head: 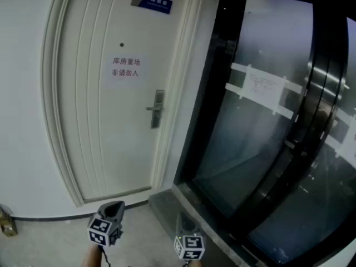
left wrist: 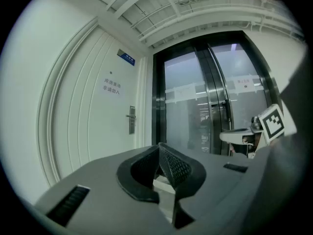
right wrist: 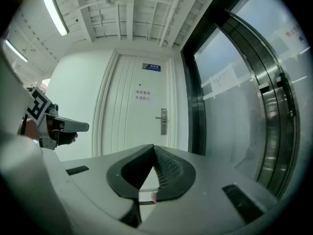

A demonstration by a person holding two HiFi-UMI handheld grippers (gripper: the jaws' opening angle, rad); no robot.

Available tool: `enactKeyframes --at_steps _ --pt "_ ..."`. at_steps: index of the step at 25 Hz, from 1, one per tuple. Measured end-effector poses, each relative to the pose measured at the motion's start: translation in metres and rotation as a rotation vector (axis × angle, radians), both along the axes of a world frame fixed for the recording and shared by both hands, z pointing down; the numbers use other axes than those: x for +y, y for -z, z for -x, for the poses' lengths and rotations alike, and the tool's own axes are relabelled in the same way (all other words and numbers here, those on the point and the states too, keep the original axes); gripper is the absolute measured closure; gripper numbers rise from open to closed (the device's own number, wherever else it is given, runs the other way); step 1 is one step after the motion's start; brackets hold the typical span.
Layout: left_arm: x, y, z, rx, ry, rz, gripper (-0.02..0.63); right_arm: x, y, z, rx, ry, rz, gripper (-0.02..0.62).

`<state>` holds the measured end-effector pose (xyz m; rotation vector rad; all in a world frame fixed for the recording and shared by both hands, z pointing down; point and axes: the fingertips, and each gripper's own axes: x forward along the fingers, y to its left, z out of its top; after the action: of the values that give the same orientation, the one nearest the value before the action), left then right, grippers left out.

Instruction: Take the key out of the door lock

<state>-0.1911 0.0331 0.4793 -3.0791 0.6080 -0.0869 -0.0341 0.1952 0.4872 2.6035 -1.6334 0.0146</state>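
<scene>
Starting at the far left of the head view, a small brownish object (head: pixel 6 220) is seen on the floor (head: pixel 55 243) at the foot of a white wall; it is too blurred to be identified. To its right, a white panelled door (head: pixel 94 138) is set in a moulded frame. A paper sign (head: pixel 125 67) printed in red characters is fixed at the door's middle, and a blue plate (head: pixel 152 1) is mounted higher up, towards the right. A metal lock plate with a lever handle (head: pixel 157 109) is fitted near the door's right edge. The key is too small to be made out in any view, so only its place at that lock plate can be given. Further right, dark-framed glass doors (head: pixel 261 149) are seen, with a paper notice (head: pixel 262 88) taped across the glass.

Along the bottom edge, the left tongs (head: pixel 114 206) are held up towards the door, well apart from the lock plate. In the left gripper view the left tongs (left wrist: pixel 159 148) are shown pressed together at the tips, with nothing pinched. Just to the right, the right tongs (head: pixel 186 227) are held beside them, equally far from the door. In the right gripper view the right tongs (right wrist: pixel 153 148) are likewise pressed together and empty, and the lock plate is seen straight ahead above them.
</scene>
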Motion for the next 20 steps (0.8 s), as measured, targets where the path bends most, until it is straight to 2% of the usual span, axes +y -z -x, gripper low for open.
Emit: enactKeyframes --at_steps 4,20 --pt "0.003 0.001 -0.004 0.003 -0.004 -0.001 0.598 0.005 0.009 -0.003 -0.026 0.012 -0.049 0.584" --pt "0.03 -0.006 -0.022 0.013 0.039 -0.002 0.598 0.026 0.004 -0.028 0.018 0.047 -0.029 0.584"
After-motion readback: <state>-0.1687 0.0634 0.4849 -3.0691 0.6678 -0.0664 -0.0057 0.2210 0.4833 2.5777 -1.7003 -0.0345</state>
